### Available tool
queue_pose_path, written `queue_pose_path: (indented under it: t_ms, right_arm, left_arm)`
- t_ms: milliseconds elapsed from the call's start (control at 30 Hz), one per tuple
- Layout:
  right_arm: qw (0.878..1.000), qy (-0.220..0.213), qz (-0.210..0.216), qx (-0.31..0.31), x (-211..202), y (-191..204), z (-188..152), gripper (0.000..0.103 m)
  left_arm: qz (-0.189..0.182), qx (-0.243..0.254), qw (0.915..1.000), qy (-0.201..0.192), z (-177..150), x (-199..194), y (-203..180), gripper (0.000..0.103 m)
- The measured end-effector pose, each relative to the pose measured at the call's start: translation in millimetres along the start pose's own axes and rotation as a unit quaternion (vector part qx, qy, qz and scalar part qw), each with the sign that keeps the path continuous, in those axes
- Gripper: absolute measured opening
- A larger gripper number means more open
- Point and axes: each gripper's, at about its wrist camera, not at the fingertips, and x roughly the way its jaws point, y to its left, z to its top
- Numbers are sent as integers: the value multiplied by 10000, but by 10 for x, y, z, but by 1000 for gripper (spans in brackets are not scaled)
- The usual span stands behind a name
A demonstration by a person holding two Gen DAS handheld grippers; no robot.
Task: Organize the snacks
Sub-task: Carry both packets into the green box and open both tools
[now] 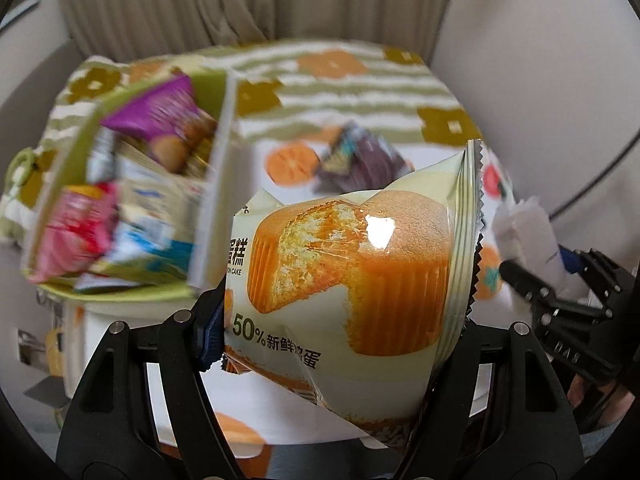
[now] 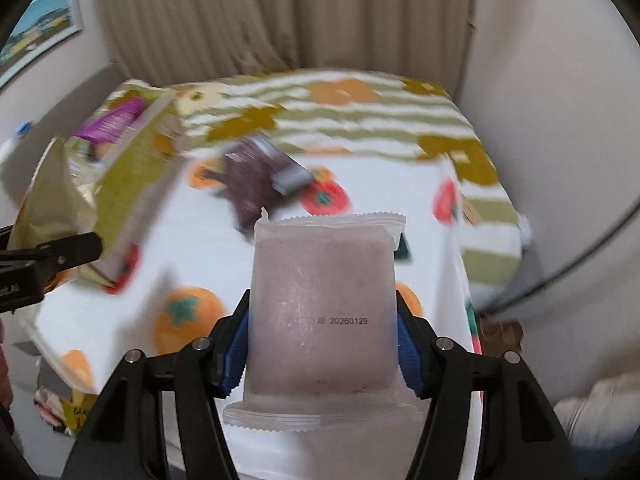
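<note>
Now both grippers (image 1: pixel 340 320) (image 2: pixel 322 344) level, clamping snacks.

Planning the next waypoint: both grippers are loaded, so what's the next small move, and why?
Probably carry the left gripper leftward toward the green box and drop its cake packet in. The box is open and already holds other snacks, and it sits just left of the packet. The right gripper, shut on the frosted packet, is farther from it and can follow.

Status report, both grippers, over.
Left gripper shut on cake packet. Right gripper shut on frosted packet. Snack box left; dark packet loose on table.
</note>
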Motion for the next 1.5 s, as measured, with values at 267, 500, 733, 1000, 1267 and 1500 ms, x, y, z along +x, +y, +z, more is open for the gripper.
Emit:
queue_pose_path:
  t_ms: [267,500,733,1000,1267,1500]
  right_arm:
    - [9951,-378,723,-549,-141,773,579,58]
    - [9905,-469,1097,-679,-37,1481,925,58]
    - [9906,-450,1127,-635,175,2035,1198,58]
    - [9948,-243,939,-324,405,2251,1300,58]
    - [9962,-107,835,-213,474,2397,1335,58]
    - [9959,-29,879,-218,558,2590,1378,64]
  left_arm:
    - [355,-259,9984,-353,296,-428,616,70]
    - [646,-379,9963,-424,565,-460,1474,70]
    - [630,-143,9978,-127,806,-111,2061,72]
    - [198,86,9998,-37,858,54,2251,102]
    - [-78,-181,9998,-2,669,-48,2526,102]
    - [-59,-319,9995,-14,616,-69,2736,102]
